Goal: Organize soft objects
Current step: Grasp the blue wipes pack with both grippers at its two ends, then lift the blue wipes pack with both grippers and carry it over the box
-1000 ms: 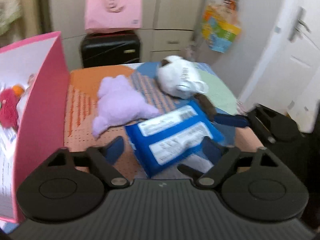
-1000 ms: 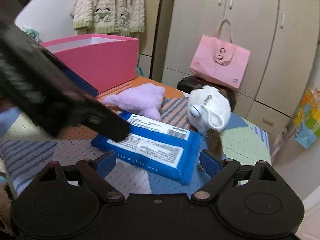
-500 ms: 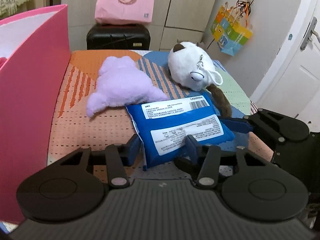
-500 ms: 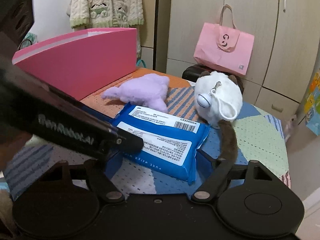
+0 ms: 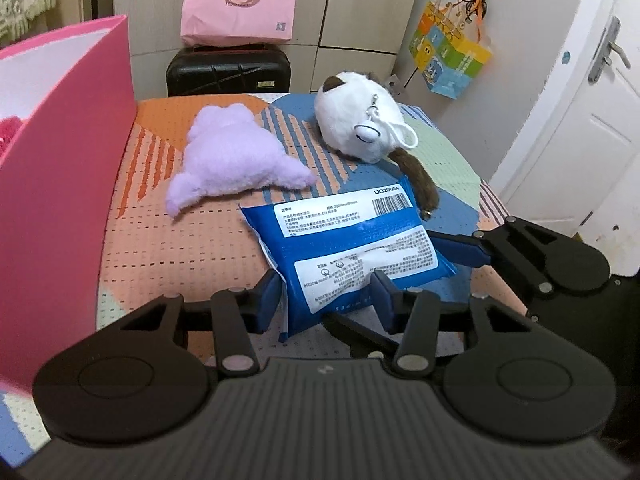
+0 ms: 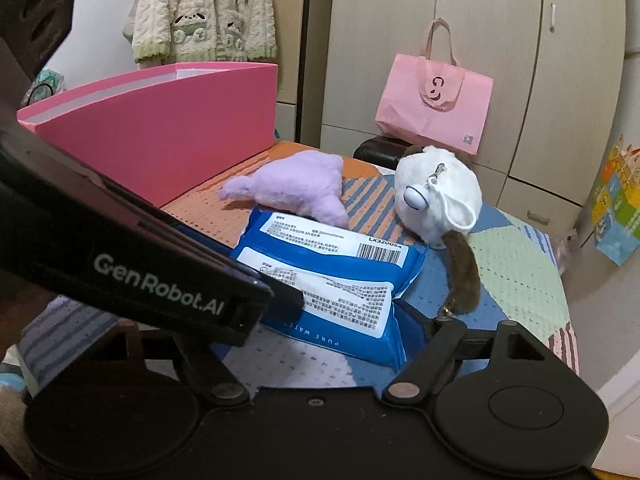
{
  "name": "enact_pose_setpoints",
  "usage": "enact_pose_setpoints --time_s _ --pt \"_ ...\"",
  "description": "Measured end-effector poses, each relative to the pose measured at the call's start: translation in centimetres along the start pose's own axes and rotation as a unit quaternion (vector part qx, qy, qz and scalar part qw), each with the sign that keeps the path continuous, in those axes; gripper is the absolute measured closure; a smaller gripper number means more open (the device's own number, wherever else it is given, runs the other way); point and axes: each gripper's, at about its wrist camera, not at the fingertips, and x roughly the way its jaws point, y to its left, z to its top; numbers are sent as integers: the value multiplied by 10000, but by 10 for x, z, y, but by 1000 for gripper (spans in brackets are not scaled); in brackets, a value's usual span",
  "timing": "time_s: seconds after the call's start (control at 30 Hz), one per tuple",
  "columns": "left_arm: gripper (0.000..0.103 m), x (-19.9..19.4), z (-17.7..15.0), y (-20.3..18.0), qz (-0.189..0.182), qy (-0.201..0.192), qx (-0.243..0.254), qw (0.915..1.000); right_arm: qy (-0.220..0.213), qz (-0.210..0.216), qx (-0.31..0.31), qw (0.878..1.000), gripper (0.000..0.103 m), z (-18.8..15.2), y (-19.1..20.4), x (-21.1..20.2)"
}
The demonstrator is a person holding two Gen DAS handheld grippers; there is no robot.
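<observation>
The step in hand looks like picking up the blue wipes pack [image 5: 344, 248], which lies mid-frame on the patterned table [image 5: 132, 240]. The left gripper [image 5: 326, 294] pinches its near corner between narrowed jaws. The right gripper [image 6: 316, 320] stands spread around the pack's end; whether its pads press is unclear. Next: lift toward the pink box [image 5: 60, 184] at left.

Our left gripper [image 5: 326, 300]: matte black body, ribbed grey top plate, two round black discs, silver pivot screws on linkage bars, blue finger pads [image 5: 269, 300]. White "GenRobot.AI" lettering along its black side. Our right gripper [image 6: 316, 320]: same black linkage, silver screws, blue pads.
</observation>
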Motion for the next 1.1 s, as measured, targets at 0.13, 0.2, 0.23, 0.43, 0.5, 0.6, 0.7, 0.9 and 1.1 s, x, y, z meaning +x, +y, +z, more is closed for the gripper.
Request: enact_pose_setpoints --time_s 0.13,0.2,0.23,0.43,0.5,0.6,0.7,0.9,1.1 --pt "56 -13 -4 -4 51 -2 112 9999 47 20 118 9999 20 0 4 -7" --pt "56 -19 -7 -8 169 71 231 9996 70 66 186 9998 21 0 7 -12" --pt "56 -22 -9 -9 201 90 233 9995 88 91 212 9997 21 0 8 -14" --pt "56 -43 -18 -9 150 47 244 9996 121 70 280 9995 21 -2 24 -32" --pt "56 -52 -21 -9 92 6 235 9997 94 67 316 9994 21 -2 28 -39" --pt "56 -65 -24 -8 -21 -36 232 9997 64 39 320 9995 21 -1 34 -51" --pt "56 -79 -29 -7 -162 -84 198 9996 83 7 294 9995 21 1 40 -64" --pt "56 -112 -36 -3 -296 -283 260 9988 -80 -52 179 9998 21 6 59 -95" --pt "55 -153 -38 14 -445 -522 240 9974 -281 44 -52 9996 21 23 81 -122"
